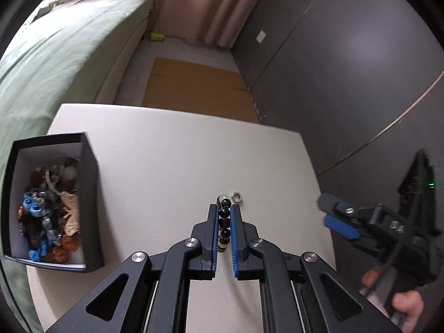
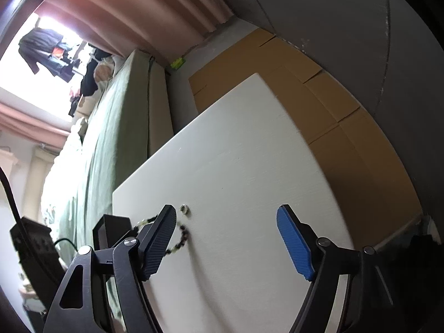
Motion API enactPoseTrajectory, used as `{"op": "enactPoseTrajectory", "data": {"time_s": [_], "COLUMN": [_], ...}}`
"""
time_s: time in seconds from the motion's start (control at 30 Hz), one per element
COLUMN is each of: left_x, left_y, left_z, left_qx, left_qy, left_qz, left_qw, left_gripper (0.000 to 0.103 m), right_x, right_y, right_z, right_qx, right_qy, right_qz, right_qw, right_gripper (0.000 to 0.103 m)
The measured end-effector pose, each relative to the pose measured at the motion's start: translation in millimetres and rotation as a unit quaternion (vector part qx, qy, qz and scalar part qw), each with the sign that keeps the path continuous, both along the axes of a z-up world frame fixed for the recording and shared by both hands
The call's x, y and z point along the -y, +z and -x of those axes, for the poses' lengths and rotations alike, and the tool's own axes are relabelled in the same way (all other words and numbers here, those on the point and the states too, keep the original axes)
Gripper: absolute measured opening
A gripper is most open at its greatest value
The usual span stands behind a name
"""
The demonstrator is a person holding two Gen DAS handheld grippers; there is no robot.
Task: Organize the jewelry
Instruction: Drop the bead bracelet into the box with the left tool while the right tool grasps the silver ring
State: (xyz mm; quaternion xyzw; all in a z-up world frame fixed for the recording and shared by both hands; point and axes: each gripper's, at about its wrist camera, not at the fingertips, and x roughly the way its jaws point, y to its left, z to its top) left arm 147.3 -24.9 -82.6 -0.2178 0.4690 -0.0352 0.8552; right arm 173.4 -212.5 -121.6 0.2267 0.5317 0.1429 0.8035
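Observation:
My left gripper (image 1: pixel 224 210) is shut on a beaded bracelet (image 1: pixel 224 216) of dark and clear beads, held low over the white table (image 1: pixel 172 161). A small silver ring (image 1: pixel 236 196) lies on the table just past the fingertips. The ring (image 2: pixel 184 209) and the bracelet (image 2: pixel 181 236) also show in the right wrist view. A black box (image 1: pixel 91 166) full of mixed jewelry (image 1: pixel 50 211) stands at the table's left edge. My right gripper (image 2: pixel 226 238) is open and empty, tilted, off the table's right side; it also shows in the left wrist view (image 1: pixel 341 222).
A bed with a green cover (image 1: pixel 55 55) runs along the left. Flat brown cardboard (image 1: pixel 194 86) lies on the floor beyond the table. A dark grey wall (image 1: pixel 347 69) stands on the right. Pink curtains (image 1: pixel 199 2) hang at the back.

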Motion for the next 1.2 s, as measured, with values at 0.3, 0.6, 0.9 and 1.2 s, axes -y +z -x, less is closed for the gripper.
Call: {"op": "enactPoseTrajectory", "data": {"time_s": [0.3,0.6,0.9,1.2], "left_x": [-61,-104,-134,-148], "left_y": [29,40,41,38], "left_z": [26,40,51,56], "left_qx": [0.050,0.067,0.069,0.064], "left_qy": [0.054,0.080,0.096,0.109], "left_qz": [0.050,0.075,0.076,0.070], "left_qw": [0.9960,0.9917,0.9900,0.9896], "left_gripper": [0.007,0.007,0.007,0.007], "right_x": [-53,-86,-104,-128], "right_y": [-13,-24,-25,-26], "right_z": [-4,-16,-18,-13], "right_qx": [0.007,0.012,0.031,0.053], "right_qy": [0.061,0.069,0.078,0.095], "right_qz": [0.028,0.064,0.118,0.213], "right_qw": [0.998,0.996,0.989,0.971], "right_gripper": [0.050,0.037,0.034,0.022]}}
